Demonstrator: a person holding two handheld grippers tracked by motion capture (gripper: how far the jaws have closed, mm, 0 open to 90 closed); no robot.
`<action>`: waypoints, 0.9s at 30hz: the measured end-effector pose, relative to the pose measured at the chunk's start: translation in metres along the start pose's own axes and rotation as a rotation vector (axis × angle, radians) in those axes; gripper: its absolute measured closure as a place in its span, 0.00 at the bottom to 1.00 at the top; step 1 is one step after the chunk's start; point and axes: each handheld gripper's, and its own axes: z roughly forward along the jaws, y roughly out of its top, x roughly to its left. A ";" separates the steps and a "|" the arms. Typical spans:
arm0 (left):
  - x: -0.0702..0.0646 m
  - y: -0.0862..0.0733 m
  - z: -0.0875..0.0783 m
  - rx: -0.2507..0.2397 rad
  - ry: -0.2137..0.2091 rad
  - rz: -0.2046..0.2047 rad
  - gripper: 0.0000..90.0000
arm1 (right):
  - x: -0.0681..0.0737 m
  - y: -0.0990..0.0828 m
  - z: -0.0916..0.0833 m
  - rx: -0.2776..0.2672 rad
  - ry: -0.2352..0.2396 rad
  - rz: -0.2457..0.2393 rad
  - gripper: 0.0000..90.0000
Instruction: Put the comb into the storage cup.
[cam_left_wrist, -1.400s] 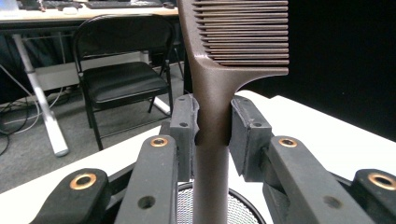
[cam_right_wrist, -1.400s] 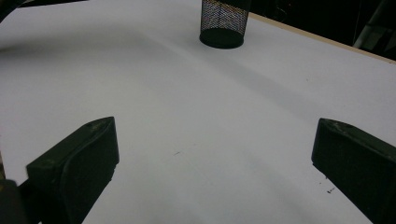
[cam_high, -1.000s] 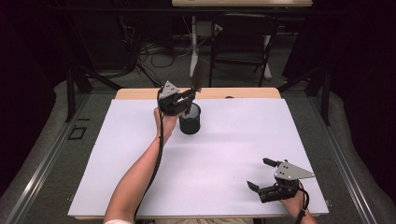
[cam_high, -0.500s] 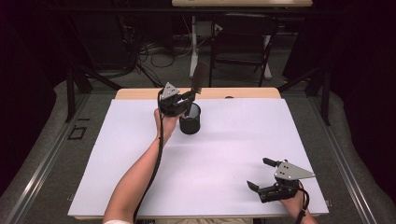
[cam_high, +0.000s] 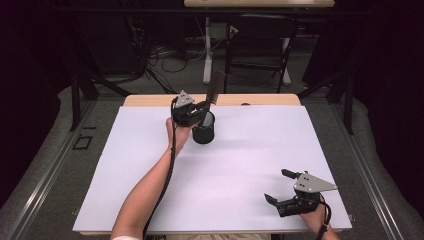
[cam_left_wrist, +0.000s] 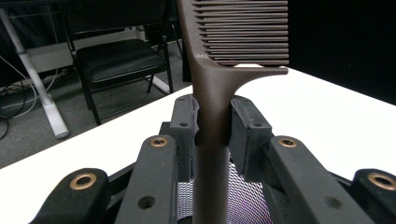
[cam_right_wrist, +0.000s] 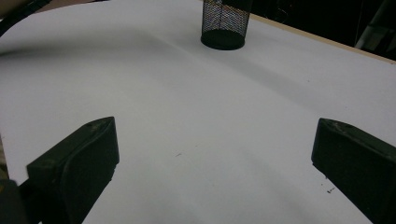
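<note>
nothing has shifted: my left gripper (cam_high: 199, 111) still pinches the comb (cam_left_wrist: 212, 121) over the cup (cam_high: 203, 134), not yet dropped in; my right gripper (cam_high: 281, 192) rests spread.

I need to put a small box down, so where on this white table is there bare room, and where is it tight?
Most of the white table is bare: the whole left side beyond the person's forearm, and the wide middle between the mesh cup and the right gripper. It is crowded only at the far edge, where the left gripper holds a comb over the cup.
</note>
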 end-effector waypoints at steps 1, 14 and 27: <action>0.001 0.000 0.000 0.004 -0.005 -0.002 0.81 | 0.001 0.000 0.000 -0.002 0.001 0.002 0.00; 0.003 -0.004 0.002 0.034 -0.018 0.008 0.81 | 0.000 0.000 -0.001 -0.002 -0.001 -0.002 0.00; 0.003 -0.007 0.003 0.065 -0.024 0.018 0.80 | 0.000 0.000 -0.001 -0.004 -0.002 -0.001 0.00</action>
